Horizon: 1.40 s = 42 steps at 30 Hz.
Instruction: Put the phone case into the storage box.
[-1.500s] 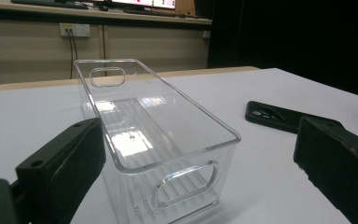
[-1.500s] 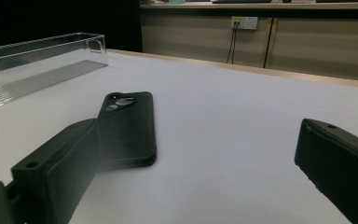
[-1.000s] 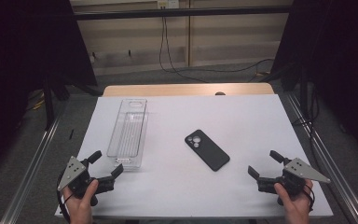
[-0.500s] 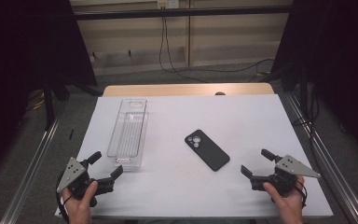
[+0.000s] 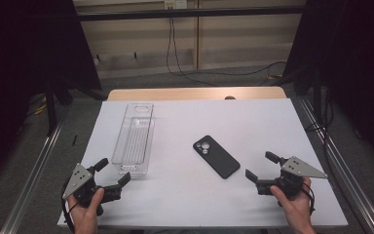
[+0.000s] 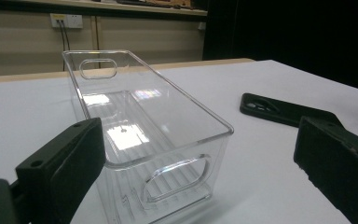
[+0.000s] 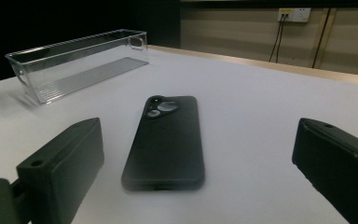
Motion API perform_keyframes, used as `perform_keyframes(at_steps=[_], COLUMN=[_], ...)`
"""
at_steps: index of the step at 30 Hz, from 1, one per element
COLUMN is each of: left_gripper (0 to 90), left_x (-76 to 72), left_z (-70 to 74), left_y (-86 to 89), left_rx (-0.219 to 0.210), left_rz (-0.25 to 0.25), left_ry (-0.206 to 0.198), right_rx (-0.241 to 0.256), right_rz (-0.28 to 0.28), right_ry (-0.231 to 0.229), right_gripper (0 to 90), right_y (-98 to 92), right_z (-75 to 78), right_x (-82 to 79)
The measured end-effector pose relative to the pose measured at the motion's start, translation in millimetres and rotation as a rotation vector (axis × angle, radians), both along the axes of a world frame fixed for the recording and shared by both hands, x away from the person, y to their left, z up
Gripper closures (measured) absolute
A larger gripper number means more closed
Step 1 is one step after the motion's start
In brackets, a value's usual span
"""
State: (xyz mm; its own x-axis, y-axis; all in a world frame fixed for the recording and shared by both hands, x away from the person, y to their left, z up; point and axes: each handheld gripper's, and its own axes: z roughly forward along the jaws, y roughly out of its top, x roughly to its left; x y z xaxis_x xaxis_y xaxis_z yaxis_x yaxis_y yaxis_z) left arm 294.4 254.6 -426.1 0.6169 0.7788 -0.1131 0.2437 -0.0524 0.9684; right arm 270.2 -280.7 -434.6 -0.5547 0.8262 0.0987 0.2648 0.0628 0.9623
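A black phone (image 5: 216, 156) lies camera side up near the middle of the white table (image 5: 253, 122); it also lies between the jaws in the right gripper view (image 7: 165, 140). A clear plastic bin (image 5: 134, 138) stands empty, lengthwise on the left half (image 6: 144, 126). My left gripper (image 5: 112, 174) is open just short of the bin's near end. My right gripper (image 5: 262, 166) is open, pointing at the phone from the right, a short way off it. The phone (image 6: 284, 111) lies to the right of the bin in the left gripper view.
A bare wooden strip (image 5: 195, 93) runs along the table's far edge. Metal rails (image 5: 34, 170) flank both sides of the table. Cables (image 5: 175, 53) hang down the back wall. The bin (image 7: 74, 63) stands far left in the right gripper view.
My right gripper has moved left, closer to the phone. The left gripper has stayed in place.
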Motion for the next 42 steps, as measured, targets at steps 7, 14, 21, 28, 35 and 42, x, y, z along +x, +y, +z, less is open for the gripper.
perform_keyframes(at_steps=[7, 14, 21, 28, 35, 42], left_gripper=[2.2, 2.2, 2.1, 2.1, 2.1, 2.1], left_x=[2.0, 2.8, 2.1, 1.9, 1.7, 1.6], left_z=[-0.6, -0.5, 0.0, -0.1, -0.2, -0.1], left_y=[-0.6, 0.5, 1.1, 1.1, 1.1, 1.4], left_rx=[0.003, 0.001, 0.005, 0.004, 0.004, 0.007], left_rz=[-0.003, -0.004, -0.005, -0.006, -0.008, -0.009], left_ry=[0.004, 0.004, -0.001, 0.0, 0.002, 0.0], right_rx=[-0.002, -0.007, -0.026, -0.043, -0.045, -0.032], right_rz=[0.023, 0.06, 0.088, 0.092, 0.099, 0.096], right_ry=[-0.008, -0.035, -0.049, -0.057, -0.058, -0.08], right_gripper=[1.7, 1.8, 2.1, 0.5, 0.2, 0.1], right_y=[6.6, 20.9, 34.7, 45.1, 50.3, 58.2], right_z=[3.5, 9.8, 12.2, 16.2, 15.8, 21.3], right_x=[5.9, 18.1, 28.8, 41.2, 52.0, 66.5])
